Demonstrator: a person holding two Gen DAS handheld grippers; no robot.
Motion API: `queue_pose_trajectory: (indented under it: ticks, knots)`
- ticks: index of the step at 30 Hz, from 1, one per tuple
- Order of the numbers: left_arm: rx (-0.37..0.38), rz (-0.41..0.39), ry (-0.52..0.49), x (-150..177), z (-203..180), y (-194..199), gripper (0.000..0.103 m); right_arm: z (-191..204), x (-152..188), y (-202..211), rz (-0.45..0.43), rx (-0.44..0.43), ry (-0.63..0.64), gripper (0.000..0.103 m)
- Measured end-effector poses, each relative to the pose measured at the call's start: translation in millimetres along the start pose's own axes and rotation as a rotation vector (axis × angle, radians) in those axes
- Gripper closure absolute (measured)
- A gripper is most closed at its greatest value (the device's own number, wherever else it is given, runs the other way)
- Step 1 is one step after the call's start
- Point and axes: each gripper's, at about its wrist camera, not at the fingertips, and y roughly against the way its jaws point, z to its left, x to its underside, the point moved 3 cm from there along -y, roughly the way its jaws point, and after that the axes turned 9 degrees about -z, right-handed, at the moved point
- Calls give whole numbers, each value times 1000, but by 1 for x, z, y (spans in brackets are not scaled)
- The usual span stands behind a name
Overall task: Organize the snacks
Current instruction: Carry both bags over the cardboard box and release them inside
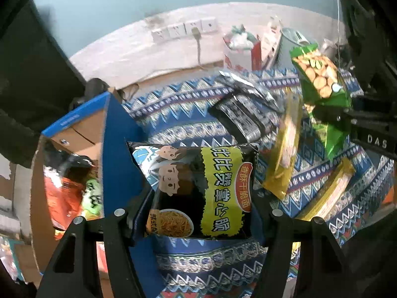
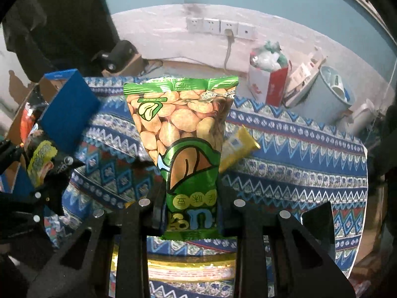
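The left gripper, pinching the noodle pack, is nearer the box at the table's left edge than the right gripper, clamped on the green bag.

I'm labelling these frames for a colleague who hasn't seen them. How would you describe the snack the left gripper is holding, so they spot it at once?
On the blue patterned tablecloth, beside the blue cardboard box, look between the left gripper's fingers. It holds a black noodle snack packet. Only this pack has a yellow band of Chinese characters, cartoon faces and a bowl of noodles.
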Motion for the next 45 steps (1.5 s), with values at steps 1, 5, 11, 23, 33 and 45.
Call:
queue_pose_trajectory:
  ticks: [1,5,11,23,33,45]
  knots:
    - [-4,-9,3,-2,4,2,35,3,-3,2,-5,-2,2,76]
    - [-20,-42,23,-6,19,14,35,14,-12,7,-28,-17,11,76]
    - [-37,-71,67,-9,43,26,35,35,-26,12,-61,-41,35,76]
    - [-95,-129,147,-7,100,52,35,86,-53,14,-102,-92,89,76]
    - [-144,-145,237,6,155,62,35,134,-73,8,-117,-141,134,76]
    - [-176,-130,340,27,209,63,35,203,-97,-7,-126,-213,192,76]
